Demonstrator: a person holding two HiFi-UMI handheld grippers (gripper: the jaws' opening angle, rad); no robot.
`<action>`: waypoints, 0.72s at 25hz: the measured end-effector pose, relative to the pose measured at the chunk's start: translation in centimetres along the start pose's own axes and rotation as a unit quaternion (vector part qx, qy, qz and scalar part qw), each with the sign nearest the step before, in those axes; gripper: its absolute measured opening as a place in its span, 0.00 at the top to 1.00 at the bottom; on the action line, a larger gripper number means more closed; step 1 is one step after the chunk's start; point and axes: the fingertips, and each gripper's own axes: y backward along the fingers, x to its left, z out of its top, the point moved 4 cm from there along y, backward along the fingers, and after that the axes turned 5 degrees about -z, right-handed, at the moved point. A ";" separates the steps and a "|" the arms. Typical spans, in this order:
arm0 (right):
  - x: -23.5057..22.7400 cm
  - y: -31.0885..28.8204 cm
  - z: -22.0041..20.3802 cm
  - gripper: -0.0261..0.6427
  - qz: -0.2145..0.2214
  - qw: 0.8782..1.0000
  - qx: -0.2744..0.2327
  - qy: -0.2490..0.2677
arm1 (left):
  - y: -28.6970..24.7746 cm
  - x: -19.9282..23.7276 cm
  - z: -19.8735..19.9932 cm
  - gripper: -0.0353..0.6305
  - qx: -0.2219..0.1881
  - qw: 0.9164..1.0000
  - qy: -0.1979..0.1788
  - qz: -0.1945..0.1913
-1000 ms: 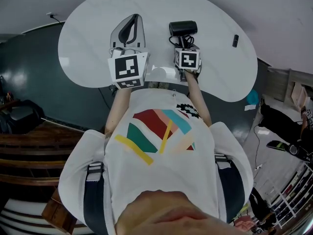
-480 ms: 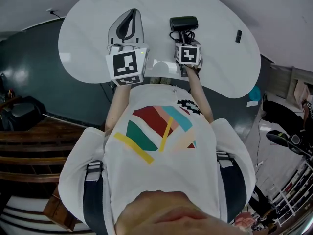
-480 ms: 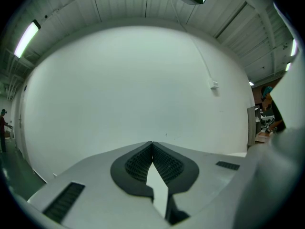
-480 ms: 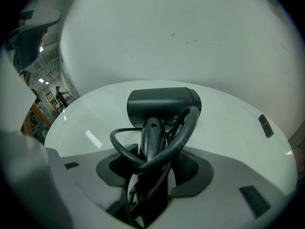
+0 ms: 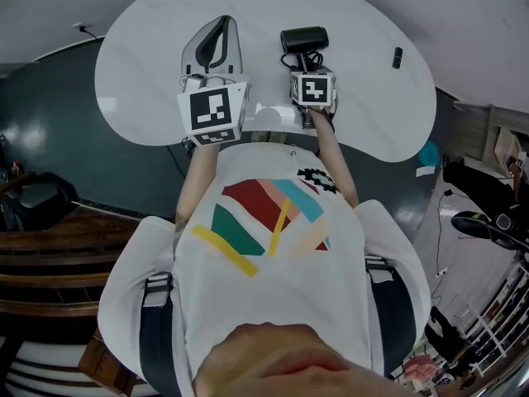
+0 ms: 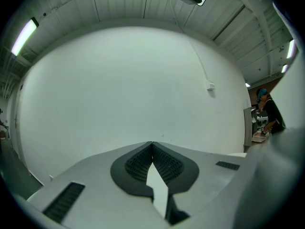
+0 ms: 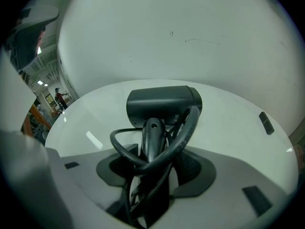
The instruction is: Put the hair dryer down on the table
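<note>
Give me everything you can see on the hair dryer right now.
The hair dryer is matte black, looks plastic: a stubby barrel crosswise atop a handle, with its cord looped around the handle. The right hand-held gripper clamps handle and cord, holding it over the white table; whether it touches the tabletop cannot be told.

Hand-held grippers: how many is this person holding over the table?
2. The left hand-held gripper is over the white table, jaws together and empty; the right hand-held gripper, beside it, grips the black hair dryer by its handle. None looks hidden.
</note>
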 end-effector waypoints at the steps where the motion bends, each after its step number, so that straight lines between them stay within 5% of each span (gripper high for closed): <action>1: 0.0 0.0 0.0 0.63 0.000 1.000 0.001 -0.001 | 0.1 0.0 0.1 0.92 -0.001 1.000 0.000 0.000; 18: 0.6 2.3 -0.4 0.50 0.000 1.000 -0.022 -0.008 | 2.2 0.6 0.2 0.92 -0.010 1.000 -0.001 0.000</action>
